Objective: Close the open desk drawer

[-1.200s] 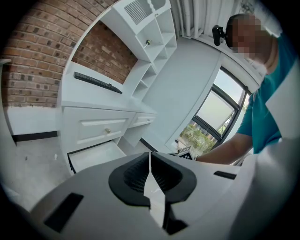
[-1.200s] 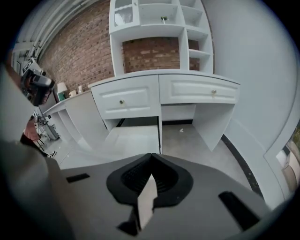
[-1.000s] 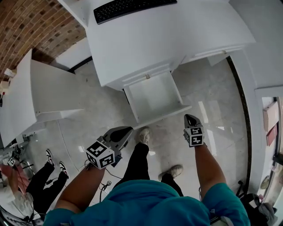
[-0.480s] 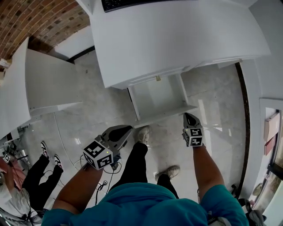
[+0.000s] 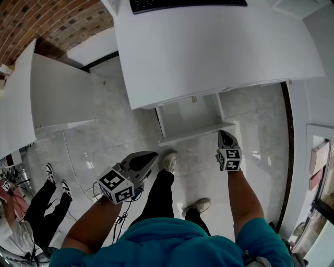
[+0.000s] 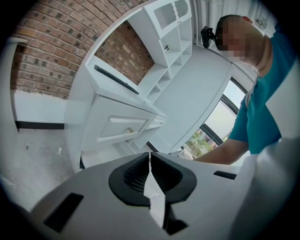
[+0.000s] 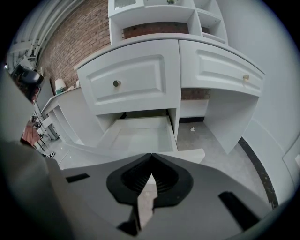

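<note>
Drawer partly open; closing push not finished.
The drawer (image 5: 190,117), a shallow, empty box painted smooth white, projects below the tabletop (image 5: 219,47) front edge. The right claw (image 5: 223,136), jaws pressed together on nothing, sits at the drawer's front panel; contact unclear. The left claw (image 5: 148,156), likewise pressed together and empty, hangs well apart.

No word, brand or number can be read anywhere. The keyboard (image 5: 182,4) at twelve o'clock has keys too small to read.
</note>
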Demonstrator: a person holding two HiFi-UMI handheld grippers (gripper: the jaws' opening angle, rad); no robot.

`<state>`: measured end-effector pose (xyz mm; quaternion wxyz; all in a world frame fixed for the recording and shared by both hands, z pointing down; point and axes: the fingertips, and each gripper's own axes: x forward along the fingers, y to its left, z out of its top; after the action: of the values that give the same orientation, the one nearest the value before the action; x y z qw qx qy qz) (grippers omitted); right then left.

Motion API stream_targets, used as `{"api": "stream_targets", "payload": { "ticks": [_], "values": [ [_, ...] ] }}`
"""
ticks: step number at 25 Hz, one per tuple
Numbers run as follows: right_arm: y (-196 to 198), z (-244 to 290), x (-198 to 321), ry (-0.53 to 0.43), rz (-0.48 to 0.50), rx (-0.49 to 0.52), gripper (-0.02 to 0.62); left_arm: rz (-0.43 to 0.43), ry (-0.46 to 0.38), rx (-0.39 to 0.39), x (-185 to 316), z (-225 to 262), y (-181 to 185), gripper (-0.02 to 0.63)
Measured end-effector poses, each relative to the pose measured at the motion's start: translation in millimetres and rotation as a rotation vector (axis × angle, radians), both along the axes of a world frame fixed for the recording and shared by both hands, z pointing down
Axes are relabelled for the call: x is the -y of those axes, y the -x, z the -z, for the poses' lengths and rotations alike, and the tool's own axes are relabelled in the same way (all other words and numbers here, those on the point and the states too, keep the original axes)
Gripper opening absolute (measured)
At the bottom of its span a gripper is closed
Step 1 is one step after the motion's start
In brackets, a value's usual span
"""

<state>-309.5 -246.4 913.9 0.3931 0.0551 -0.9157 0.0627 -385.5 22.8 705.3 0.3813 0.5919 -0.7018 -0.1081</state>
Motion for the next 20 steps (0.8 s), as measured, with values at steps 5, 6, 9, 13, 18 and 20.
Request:
{"api": "stream_targets", "payload": {
  "ticks": [5, 6, 9, 13, 18, 20],
  "values": [
    [15.0, 0.2, 2.3, -0.001, -0.005, 0.007, 0.021, 0.015, -0.002, -0.001, -3.3, -1.3, 14.4, 0.025],
    [18.5, 0.6, 3.3, -0.002, -0.007, 0.008, 0.021, 0.018, -0.002, -0.002, -3.8, -2.1, 17.3, 0.025],
    [29.2, 1.0, 6.4, -0.006, -0.007, 0.013, 0.021, 0.026, 0.001, -0.005, -5.2, -5.4, 24.6, 0.025],
    [44.7, 0.8, 8.4, -0.006, -0.012, 0.023, 0.021, 0.032, 0.002, -0.004, -6.9, -7.3, 35.4, 0.025],
    [63.7, 2.0, 12.2, -0.005, -0.02, 0.043, 0.021, 0.034, 0.004, -0.003, -7.9, -10.5, 45.6, 0.025],
    [71.1, 1.9, 13.7, -0.005, -0.021, 0.046, 0.021, 0.038, 0.005, -0.008, -7.4, -12.7, 48.4, 0.025]
  ]
}}
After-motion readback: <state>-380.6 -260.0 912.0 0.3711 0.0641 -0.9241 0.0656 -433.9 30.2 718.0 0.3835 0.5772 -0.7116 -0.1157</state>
